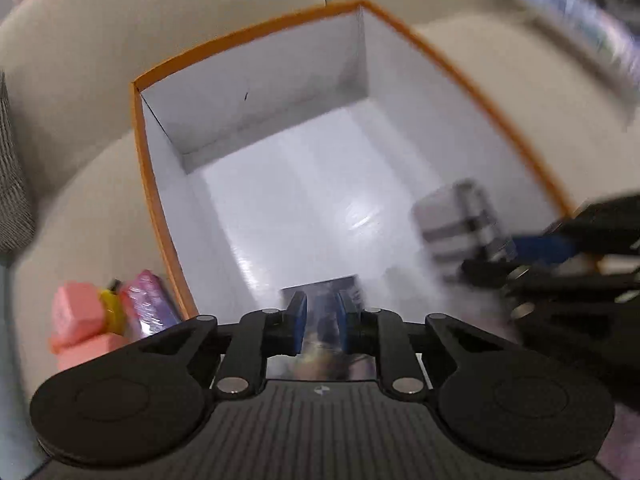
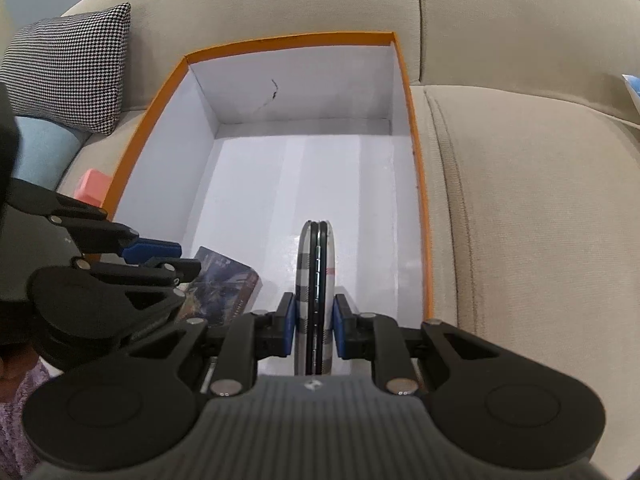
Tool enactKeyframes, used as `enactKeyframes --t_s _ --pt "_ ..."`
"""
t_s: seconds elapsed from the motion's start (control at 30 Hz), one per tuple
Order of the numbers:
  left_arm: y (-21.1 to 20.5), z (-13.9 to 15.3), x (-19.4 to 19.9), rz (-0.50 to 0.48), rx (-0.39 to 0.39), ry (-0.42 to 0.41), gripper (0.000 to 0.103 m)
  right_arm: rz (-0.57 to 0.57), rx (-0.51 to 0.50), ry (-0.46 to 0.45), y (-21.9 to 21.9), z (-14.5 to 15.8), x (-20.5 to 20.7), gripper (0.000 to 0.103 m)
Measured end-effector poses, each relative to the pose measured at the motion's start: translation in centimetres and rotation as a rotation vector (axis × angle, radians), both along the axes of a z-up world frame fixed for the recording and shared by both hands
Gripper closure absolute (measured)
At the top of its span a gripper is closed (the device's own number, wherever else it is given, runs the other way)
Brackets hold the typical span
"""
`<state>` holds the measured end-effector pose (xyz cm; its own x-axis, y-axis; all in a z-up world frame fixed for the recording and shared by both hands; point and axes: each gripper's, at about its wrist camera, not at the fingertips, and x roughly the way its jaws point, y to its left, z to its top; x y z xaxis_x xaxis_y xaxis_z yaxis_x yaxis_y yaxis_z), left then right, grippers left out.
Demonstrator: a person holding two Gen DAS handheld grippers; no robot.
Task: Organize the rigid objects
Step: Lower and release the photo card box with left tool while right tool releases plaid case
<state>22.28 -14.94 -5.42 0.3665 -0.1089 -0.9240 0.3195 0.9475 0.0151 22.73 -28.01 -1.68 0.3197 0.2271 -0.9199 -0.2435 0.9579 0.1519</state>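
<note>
Over the orange-rimmed box (image 2: 416, 152) on the sofa (image 2: 520, 200), my right gripper (image 2: 316, 322) clamps a plaid disc (image 2: 316, 264) upright; my left gripper's (image 1: 322, 320) jaws are nearly closed above a dark card (image 2: 224, 284), grip unclear.

No readable text; print on dark card (image 2: 224, 286) illegible.

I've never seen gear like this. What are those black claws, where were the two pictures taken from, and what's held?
No robot here: a person holds a two-finger clamp in each hand, each with a wide-angle camera looking along its fingers. One picture comes from the left gripper, the other from the right gripper. Both look down into an orange-rimmed box on a beige sofa. The right gripper pinches a round checked case on edge. A dark printed card lies in the box under the left gripper; whether that one grips anything is unclear. A pink block sits outside.
</note>
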Motion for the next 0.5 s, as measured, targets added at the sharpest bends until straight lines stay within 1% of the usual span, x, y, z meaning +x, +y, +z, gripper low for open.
enactKeyframes --t_s 0.07,0.1,0.2,0.3,0.37,0.43,0.5 --pt "1.6 1.2 0.1 0.036 -0.097 -0.01 0.081 0.006 0.007 0.002 0.2 0.1 0.0 0.083" --pt "2.3 1.6 0.1 0.054 -0.131 -0.02 0.081 0.008 0.014 0.005 0.3 0.1 0.1 0.083" --pt "4.9 3.1 -0.1 0.123 -0.198 -0.047 0.081 0.006 0.033 0.023 0.5 -0.3 0.3 0.083" --pt "6.9 4.5 -0.8 0.181 -0.239 -0.075 0.08 0.018 0.018 0.033 1.2 -0.9 0.7 0.083" --pt "8.1 4.7 -1.0 0.214 -0.258 -0.083 0.078 0.029 0.011 0.042 1.8 -1.4 1.0 0.083" --pt "9.2 4.2 -0.6 0.25 -0.264 -0.064 0.078 0.043 0.013 0.049 2.5 -1.8 1.5 0.083" --pt "9.9 3.4 -0.3 0.273 -0.285 -0.024 0.078 0.075 -0.002 0.043 3.5 -2.1 1.9 0.083"
